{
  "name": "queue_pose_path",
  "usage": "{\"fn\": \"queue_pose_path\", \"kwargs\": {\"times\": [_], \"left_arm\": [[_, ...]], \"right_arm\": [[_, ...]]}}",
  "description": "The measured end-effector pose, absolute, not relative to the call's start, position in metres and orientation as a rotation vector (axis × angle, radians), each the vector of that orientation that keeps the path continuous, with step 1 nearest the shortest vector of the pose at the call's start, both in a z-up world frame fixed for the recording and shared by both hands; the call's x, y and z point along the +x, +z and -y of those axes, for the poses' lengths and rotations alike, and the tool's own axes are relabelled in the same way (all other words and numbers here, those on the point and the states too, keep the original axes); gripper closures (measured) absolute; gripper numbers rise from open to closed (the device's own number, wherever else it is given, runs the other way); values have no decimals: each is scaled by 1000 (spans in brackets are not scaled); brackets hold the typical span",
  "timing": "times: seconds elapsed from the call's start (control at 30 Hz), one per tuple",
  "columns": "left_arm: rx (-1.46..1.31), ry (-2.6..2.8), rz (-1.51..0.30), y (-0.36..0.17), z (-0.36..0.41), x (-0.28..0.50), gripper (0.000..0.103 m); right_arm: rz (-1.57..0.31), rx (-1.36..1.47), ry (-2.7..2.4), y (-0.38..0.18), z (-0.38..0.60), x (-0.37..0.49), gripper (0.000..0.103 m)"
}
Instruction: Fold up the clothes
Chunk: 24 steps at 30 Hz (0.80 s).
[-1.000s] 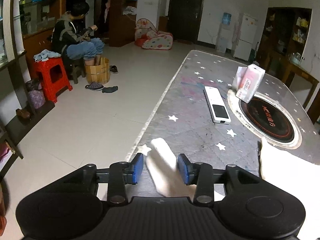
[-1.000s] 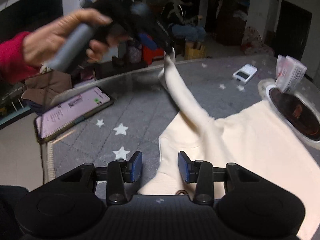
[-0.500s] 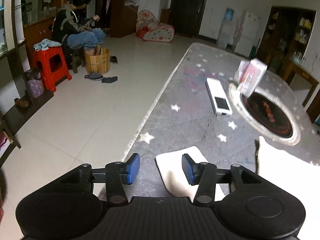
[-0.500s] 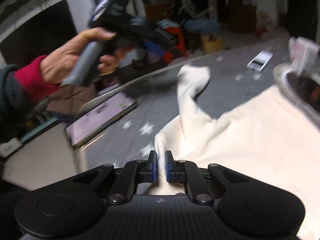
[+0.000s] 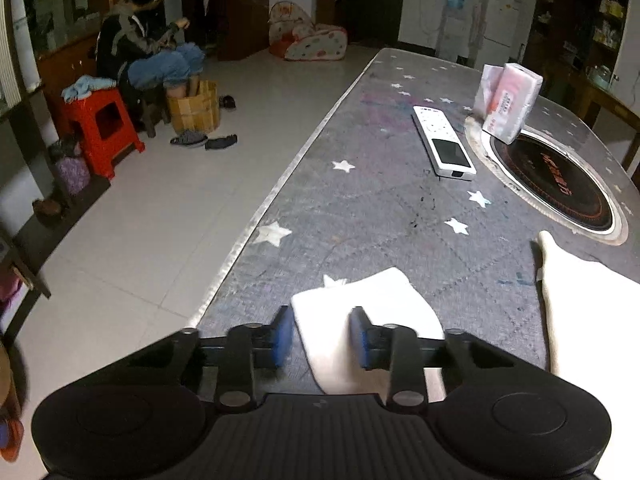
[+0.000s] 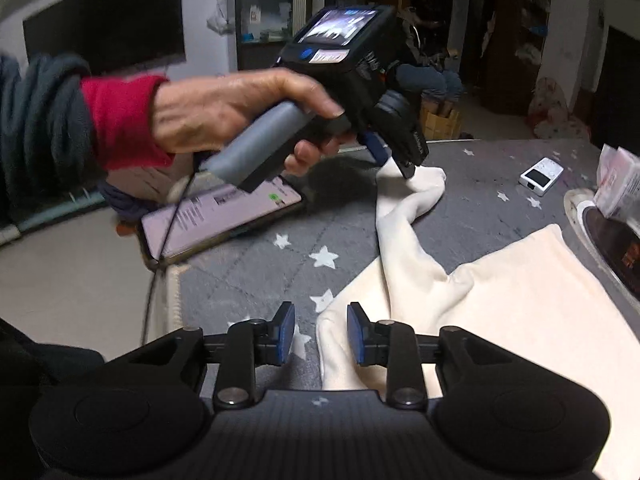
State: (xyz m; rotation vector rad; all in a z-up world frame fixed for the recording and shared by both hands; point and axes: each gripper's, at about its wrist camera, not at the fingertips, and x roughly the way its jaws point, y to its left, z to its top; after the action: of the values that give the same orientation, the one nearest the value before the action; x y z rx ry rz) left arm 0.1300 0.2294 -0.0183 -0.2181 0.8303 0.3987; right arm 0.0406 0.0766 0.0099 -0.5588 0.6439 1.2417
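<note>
Left claw (image 5: 320,338): jaws closing, pads apart astride the cream garment's sleeve end (image 5: 360,300), not yet pressing. Right claw (image 6: 320,338): jaws opening, garment body edge (image 6: 500,300) between them, unclamped. On the tabletop (image 5: 360,200): one garment, one remote (image 5: 444,142), one phone (image 6: 224,220).

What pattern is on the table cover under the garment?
Grey quilted table cover with white stars, clearest in the left wrist view.

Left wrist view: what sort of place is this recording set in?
Most likely a home living or dining room: a table with a built-in hotpot cooker, a fridge beside a water dispenser, a remote control.
</note>
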Motion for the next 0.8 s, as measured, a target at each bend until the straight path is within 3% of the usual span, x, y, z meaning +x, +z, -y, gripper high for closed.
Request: {"fn": "queue_pose_path", "kwargs": {"times": [0.03,0.07,0.1,0.2,0.47,0.73,0.8], "left_arm": [[-221,396,-827,-18,-229,131,91],[-222,398,-824,-17,-228,131,94],[-220,402,-820,-15,-228,132,95],[-183,427,-768,-3,-221,128,96],[-93,498,-653,36,-208,118,96],[-86,610,-776,13,-225,121,96],[-123,623,-795,7,-234,117,96]], "right_arm": [[-650,-565,1236,7,-79,40,77],[-655,-571,1229,4,-81,39,86],[-654,-575,1216,3,-82,38,94],[-652,-549,1198,3,-79,39,97],[-772,-315,1354,18,-46,61,98],[-799,-336,1380,8,-41,48,92],[-786,-306,1343,15,-32,51,86]]}}
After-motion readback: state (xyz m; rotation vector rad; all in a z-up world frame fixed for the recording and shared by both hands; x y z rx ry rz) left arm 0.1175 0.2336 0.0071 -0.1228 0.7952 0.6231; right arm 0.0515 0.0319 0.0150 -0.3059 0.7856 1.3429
